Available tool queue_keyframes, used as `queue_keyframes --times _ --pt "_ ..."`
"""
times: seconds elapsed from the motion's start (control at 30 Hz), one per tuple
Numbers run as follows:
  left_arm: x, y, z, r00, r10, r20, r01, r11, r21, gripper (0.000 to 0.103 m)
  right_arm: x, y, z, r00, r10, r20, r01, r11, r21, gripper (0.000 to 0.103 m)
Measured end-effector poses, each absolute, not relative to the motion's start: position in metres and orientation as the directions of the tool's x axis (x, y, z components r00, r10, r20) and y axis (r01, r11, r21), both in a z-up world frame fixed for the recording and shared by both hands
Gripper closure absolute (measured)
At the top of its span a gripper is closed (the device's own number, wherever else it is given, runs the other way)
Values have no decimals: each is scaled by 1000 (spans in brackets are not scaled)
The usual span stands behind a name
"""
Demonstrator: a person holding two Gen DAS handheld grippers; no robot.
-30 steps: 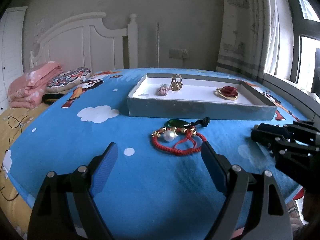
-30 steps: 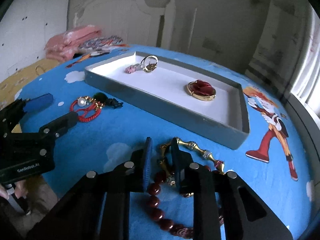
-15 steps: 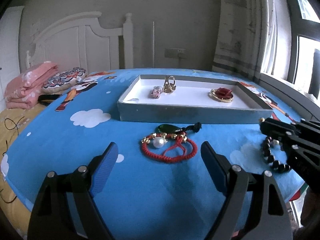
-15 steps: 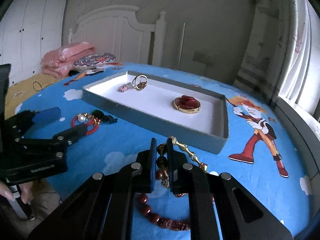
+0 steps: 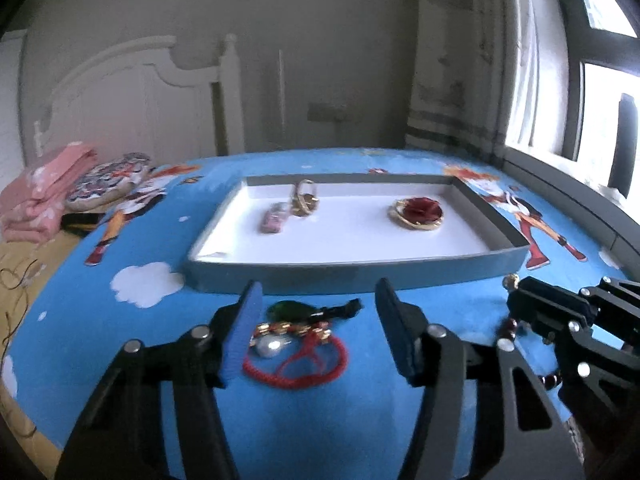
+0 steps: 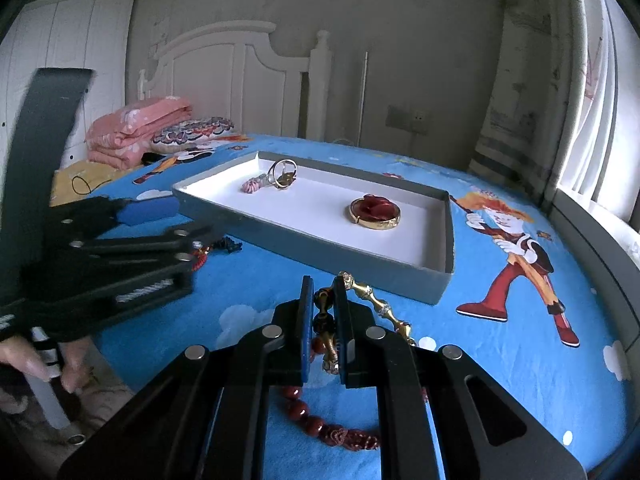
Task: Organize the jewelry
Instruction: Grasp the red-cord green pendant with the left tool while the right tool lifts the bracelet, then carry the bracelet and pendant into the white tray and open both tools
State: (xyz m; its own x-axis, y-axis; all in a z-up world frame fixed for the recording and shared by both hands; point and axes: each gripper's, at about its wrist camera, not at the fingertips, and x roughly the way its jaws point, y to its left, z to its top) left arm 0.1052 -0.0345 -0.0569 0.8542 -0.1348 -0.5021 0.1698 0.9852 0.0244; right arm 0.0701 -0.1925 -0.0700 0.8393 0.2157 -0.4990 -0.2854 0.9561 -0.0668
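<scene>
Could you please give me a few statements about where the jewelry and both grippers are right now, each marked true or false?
1. The right gripper is shut on the red and gold bead bracelet. True.
2. The left gripper is closed on the red cord bracelet with a pearl. False: its jaws are open around it.
3. The round red and gold brooch lies inside the shallow grey tray. True.
4. The tray holds nothing else. False: a gold ring and a small pink piece lie in it.

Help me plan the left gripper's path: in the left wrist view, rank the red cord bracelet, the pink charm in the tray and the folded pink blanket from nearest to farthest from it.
From the left gripper:
1. Red cord bracelet, between its open fingers.
2. Pink charm, in the tray, left part.
3. Folded pink blanket, far left by the headboard.
</scene>
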Motion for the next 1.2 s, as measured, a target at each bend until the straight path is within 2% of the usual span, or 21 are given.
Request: queue_keyframes --times 0.07,0.1,0.23,0.27,0.3,0.33,0.37,0.7,0.9,1.2 --pt "112 -41 -60 848 -127 -515 167 986 30 47 69 -193 -69 840 218 -497 -287 956 -65 92" --pt "118 -44 -62 832 -127 -540 168 985 28 53 69 -194 -69 840 220 -496 -288 956 -64 92" --pt "132 -52 -65 795 -94 -599 153 987 48 61 68 -194 -69 840 225 -495 -291 955 -61 92" --pt "135 -53 -67 787 -88 -610 150 987 51 70 68 -195 -69 840 225 -494 -291 955 -61 92" --pt "137 -54 -70 779 -76 -622 146 987 63 89 67 -195 -69 840 224 -494 -290 955 -60 92" --pt "139 -55 -73 767 -75 -638 151 986 66 94 67 -195 -68 841 224 -493 -289 955 -60 92" --pt "139 -53 -74 762 -86 -641 152 987 49 94 67 -195 -68 842 224 -490 -288 956 -59 92" --pt "97 -32 -40 867 -175 -467 190 982 -16 95 54 -195 -50 874 232 -427 -277 960 -46 92" --pt "89 -17 -21 872 -208 -444 192 978 -80 95 50 -196 -36 882 247 -402 -287 957 -43 92" --pt "72 -5 1 888 -239 -394 216 971 -103 95 39 -189 -22 890 266 -371 -305 951 -50 92"
